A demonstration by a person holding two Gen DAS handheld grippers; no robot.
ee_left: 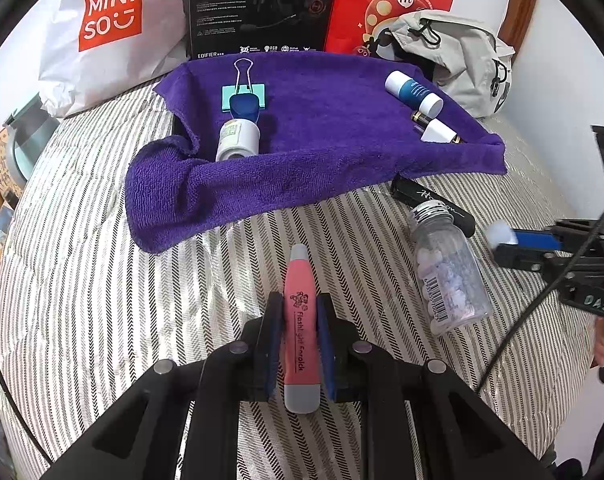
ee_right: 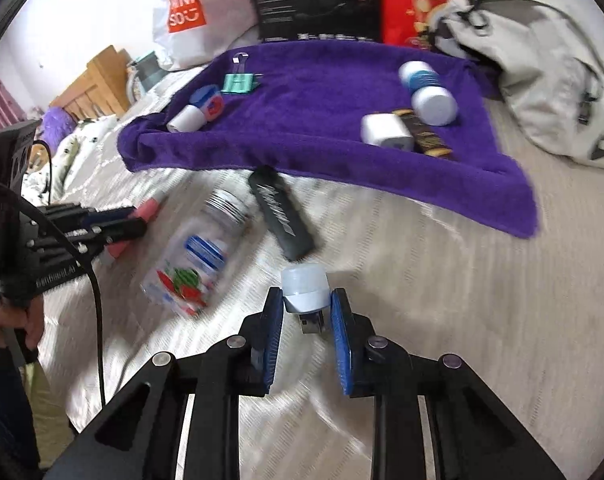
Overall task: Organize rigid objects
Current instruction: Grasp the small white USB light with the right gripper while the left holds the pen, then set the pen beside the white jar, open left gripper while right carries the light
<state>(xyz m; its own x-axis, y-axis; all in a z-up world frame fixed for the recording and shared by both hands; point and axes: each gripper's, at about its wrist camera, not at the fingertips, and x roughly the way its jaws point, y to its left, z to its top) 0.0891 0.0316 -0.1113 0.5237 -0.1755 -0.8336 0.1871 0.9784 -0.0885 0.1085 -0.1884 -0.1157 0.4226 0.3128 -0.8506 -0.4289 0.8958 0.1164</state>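
Pink flashlight pen sits clamped lengthwise in my left fingers above the bed, aimed at the purple towel, while my right fingers loosely bracket a small white-capped USB plug.

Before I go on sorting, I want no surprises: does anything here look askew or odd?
Yes. The clear bottle lies on its side on the striped bedding, capless, threads bare, tablets still inside. The purple towel is rumpled at its near left corner. No spill is visible.
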